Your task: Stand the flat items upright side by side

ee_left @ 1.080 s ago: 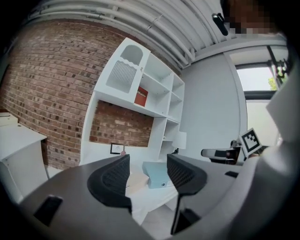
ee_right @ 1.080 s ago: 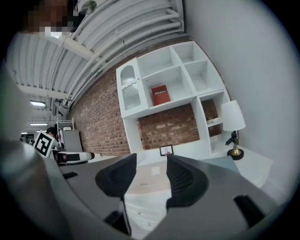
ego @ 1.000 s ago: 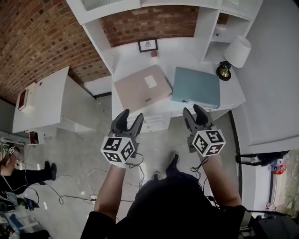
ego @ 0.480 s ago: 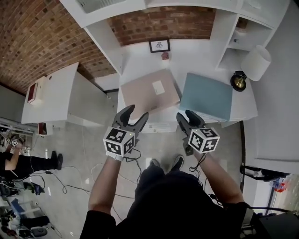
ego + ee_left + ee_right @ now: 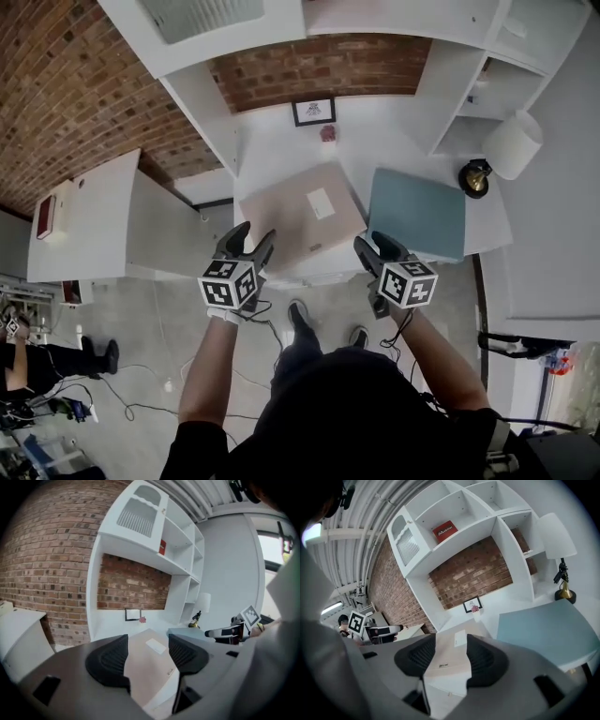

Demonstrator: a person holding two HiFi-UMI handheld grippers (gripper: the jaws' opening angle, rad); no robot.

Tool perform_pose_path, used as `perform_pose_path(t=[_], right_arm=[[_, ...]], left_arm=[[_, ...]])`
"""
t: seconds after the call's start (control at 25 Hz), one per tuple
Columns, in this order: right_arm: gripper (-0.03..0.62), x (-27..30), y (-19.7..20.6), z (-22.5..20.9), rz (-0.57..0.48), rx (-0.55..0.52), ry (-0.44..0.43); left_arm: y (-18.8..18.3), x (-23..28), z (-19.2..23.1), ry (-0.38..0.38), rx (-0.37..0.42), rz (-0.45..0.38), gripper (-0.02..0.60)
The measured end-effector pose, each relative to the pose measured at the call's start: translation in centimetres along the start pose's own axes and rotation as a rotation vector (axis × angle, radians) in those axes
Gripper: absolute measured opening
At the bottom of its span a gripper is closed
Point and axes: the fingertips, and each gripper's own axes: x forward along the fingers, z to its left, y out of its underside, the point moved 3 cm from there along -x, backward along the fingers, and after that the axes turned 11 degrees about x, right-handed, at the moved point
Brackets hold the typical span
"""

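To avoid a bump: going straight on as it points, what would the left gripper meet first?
Probably the near edge of the flat beige rectangular folder on the white desk; depth unclear. The left gripper has just been opening its jaws, nothing between them.

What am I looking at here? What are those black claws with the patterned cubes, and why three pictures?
There is no robot here. A person holds a two-jaw tool in each hand: the left gripper and the right gripper. The cube with square markers is part of each tool.

The picture looking down comes from a camera on the person's head. The other two come from a camera riding on each gripper, looking along its own jaws.

On the white desk two flat items lie side by side, a beige one and a teal one. A lamp stands at the right.

Nothing is held. Both grippers are open near the desk's front. The left one's jaws have just been opening, with the beige item only showing beyond them.
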Motion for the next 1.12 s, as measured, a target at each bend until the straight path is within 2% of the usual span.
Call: perform_pose_path(t=[0.2,0.36,0.48,0.6,0.72,0.88,1.0,1.12], right_arm=[[0.222,4.1,-1.2,2.1,0.023,-0.027,0.077],[0.24,6.8,0.0,2.5,0.045,-0.038,0.14],[0.241,8.0,0.5,2.5,0.044,0.007,0.185],[0.242,8.9,1.3,2.4,0.051,0.057,0.215],[0.241,9.5,2.5,1.8,0.077,0.096,0.25],[0.241,9.8,5.0,0.5,0.089,0.254,0.301],[0.242,9.6,6.5,-0.3,0.098,0.363,0.328],[0.28,9.7,7.6,-1.4,0.117,0.457,0.337]], left_arm=[[3.7,0.9,6.4,0.014,-0.123,0.065,0.256],[6.8,1.7,9.9,0.06,-0.21,0.109,0.258],[8.4,2.3,11.0,0.098,-0.246,0.133,0.258],[8.8,3.1,12.3,0.099,-0.249,0.139,0.258],[7.1,5.1,13.3,0.121,-0.153,0.125,0.258],[2.7,9.4,13.7,0.204,0.025,0.118,0.264],[0.7,13.4,12.2,0.317,0.154,0.181,0.27],[0.6,17.5,9.9,0.452,0.262,0.287,0.283]])
